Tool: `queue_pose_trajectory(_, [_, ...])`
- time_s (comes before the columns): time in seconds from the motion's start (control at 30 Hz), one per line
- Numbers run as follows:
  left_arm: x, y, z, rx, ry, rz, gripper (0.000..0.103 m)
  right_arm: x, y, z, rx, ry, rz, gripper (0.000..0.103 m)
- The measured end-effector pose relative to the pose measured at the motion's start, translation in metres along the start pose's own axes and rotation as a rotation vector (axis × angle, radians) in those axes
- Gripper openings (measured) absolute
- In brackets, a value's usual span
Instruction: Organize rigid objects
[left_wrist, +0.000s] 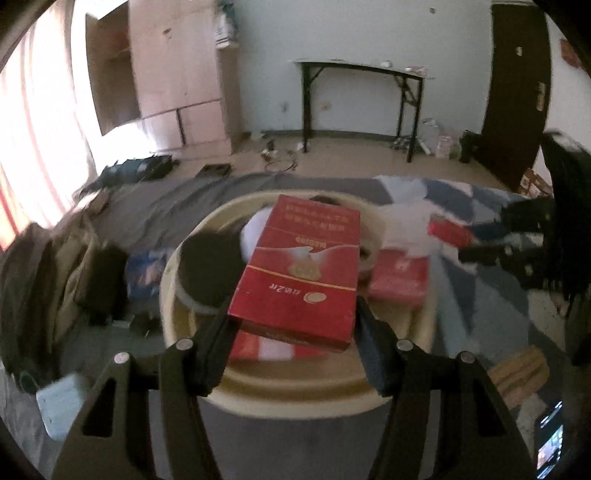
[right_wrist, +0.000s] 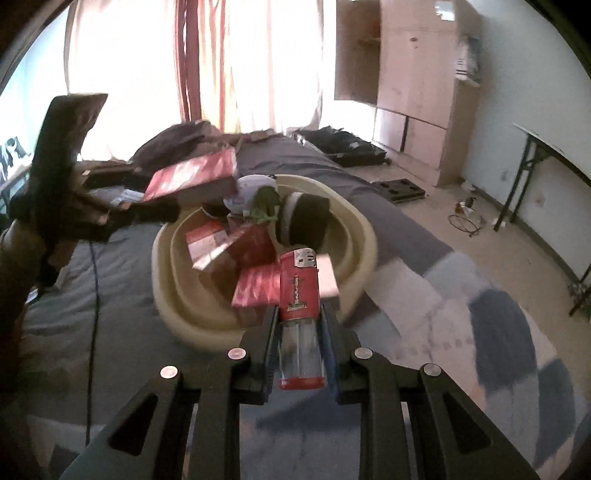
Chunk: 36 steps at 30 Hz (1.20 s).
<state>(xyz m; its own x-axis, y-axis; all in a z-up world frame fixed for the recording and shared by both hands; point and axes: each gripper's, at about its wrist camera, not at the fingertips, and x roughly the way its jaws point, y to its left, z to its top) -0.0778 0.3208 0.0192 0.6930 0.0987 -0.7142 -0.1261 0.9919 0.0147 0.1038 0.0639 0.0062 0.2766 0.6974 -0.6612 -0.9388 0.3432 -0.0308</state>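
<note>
Several boxes already lay in the beige basin (right_wrist: 364, 236). Our left gripper (left_wrist: 293, 314) held a red box (left_wrist: 301, 271) above it; our right gripper (right_wrist: 299, 314) clasped what looked like a lighter (right_wrist: 299, 291) at the basin's five o'clock.

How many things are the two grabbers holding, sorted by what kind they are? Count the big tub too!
Red box, in the left gripper: 1
Red lighter, in the right gripper: 1
Beige tub: 1
Total: 3
</note>
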Motion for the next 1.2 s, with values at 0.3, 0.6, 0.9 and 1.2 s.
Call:
queue_pose_trajectory(0.3, [0.041,0.002,-0.031,0.017,0.126,-0.030,0.061,0.065,0.004,0.057,-0.036,0.141,-0.003,0.021])
queue_pose_trajectory(0.6, [0.056,0.001,-0.031,-0.009,0.138,-0.044,0.062,0.099,0.006,0.074,-0.037,0.203,-0.021,0.022])
queue_pose_trajectory(0.9, [0.014,0.001,-0.023,-0.088,0.015,-0.019,0.098,0.055,0.003,0.063,0.021,0.060,-0.014,0.067])
queue_pose_trajectory(1.2, [-0.012,-0.053,-0.043,-0.250,-0.083,0.059,0.103,-0.033,-0.008,-0.011,0.133,-0.129,-0.015,0.103])
